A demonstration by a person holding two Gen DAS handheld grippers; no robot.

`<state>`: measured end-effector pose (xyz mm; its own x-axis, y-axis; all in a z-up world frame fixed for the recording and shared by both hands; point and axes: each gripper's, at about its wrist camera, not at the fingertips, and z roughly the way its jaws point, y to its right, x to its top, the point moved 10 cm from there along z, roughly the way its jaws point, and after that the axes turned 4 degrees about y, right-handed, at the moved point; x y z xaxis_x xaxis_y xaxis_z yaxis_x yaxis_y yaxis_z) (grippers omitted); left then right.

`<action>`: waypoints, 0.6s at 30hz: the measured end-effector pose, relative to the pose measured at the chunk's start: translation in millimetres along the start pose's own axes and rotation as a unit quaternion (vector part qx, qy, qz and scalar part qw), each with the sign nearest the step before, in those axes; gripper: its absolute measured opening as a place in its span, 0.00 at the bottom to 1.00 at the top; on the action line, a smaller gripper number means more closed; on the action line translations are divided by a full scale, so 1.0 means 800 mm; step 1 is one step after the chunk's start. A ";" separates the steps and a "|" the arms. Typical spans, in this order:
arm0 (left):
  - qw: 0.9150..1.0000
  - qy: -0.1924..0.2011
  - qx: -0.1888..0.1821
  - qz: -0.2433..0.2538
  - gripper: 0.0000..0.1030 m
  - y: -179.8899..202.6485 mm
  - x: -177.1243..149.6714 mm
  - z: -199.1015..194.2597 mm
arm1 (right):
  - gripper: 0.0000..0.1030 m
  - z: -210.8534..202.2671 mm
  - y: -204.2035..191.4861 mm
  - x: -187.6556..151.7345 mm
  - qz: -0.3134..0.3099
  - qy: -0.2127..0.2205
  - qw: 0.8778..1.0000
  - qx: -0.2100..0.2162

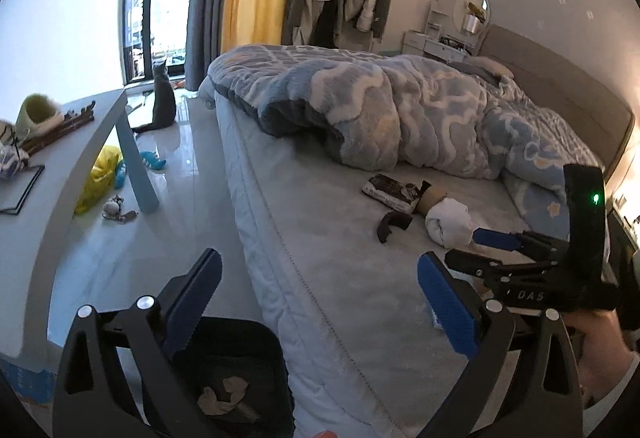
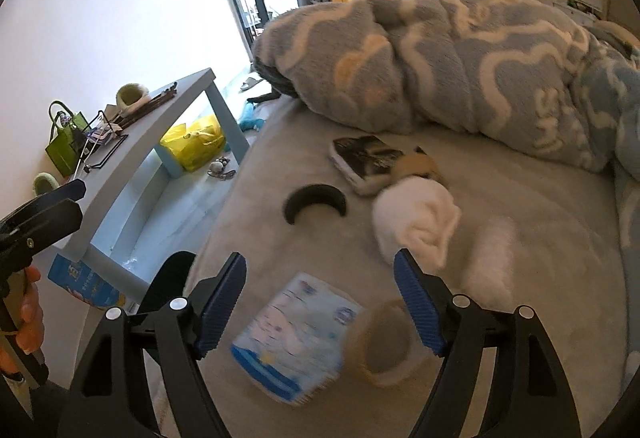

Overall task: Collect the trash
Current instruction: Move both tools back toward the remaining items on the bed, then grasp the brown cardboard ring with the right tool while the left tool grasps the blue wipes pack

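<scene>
My left gripper point(image 1: 320, 298) is open and empty, over the bed's edge and a black bin point(image 1: 256, 342) on the floor that holds a crumpled tissue point(image 1: 224, 394). My right gripper point(image 2: 322, 304) is open above the mattress point(image 2: 540, 238). Beyond its fingers lie a blue-and-white tissue pack point(image 2: 296, 338) and a tape roll point(image 2: 384, 346), both blurred, neither touched. Farther on are a rolled white cloth point(image 2: 416, 226), a black curved piece point(image 2: 314, 201) and a dark book point(image 2: 368, 161). The left wrist view shows the right gripper point(image 1: 476, 250) near the white cloth point(image 1: 448, 222).
A bunched blue blanket point(image 1: 400, 105) covers the far half of the bed. A grey-blue table point(image 1: 80, 165) with clutter stands left of the bed. A yellow bag point(image 1: 98, 173) and toys lie on the floor, and a grey cat point(image 1: 162, 97) sits by the window.
</scene>
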<state>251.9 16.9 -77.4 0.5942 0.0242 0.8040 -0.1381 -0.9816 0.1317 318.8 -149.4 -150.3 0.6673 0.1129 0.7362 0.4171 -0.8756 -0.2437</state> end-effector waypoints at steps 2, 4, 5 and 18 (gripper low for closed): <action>1.000 -0.003 -0.002 0.010 0.97 0.010 -0.003 0.004 | 0.75 -0.001 0.009 -0.004 0.009 -0.004 1.000 0.004; 1.000 -0.009 -0.015 0.013 0.97 0.023 -0.008 0.009 | 0.75 -0.001 0.017 -0.010 0.014 -0.010 1.000 0.008; 1.000 -0.010 -0.018 0.015 0.97 0.027 -0.009 0.011 | 0.75 -0.002 0.019 -0.013 0.014 -0.011 1.000 0.007; 0.997 -0.037 -0.034 0.051 0.97 0.087 -0.033 0.042 | 0.70 -0.001 0.054 -0.046 0.078 -0.039 0.995 0.058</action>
<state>253.3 -58.1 -109.1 0.6304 -0.0914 0.7709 -0.2520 -0.9634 0.0919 312.0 -191.9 -187.4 0.7729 0.0202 0.6342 0.3703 -0.8260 -0.4249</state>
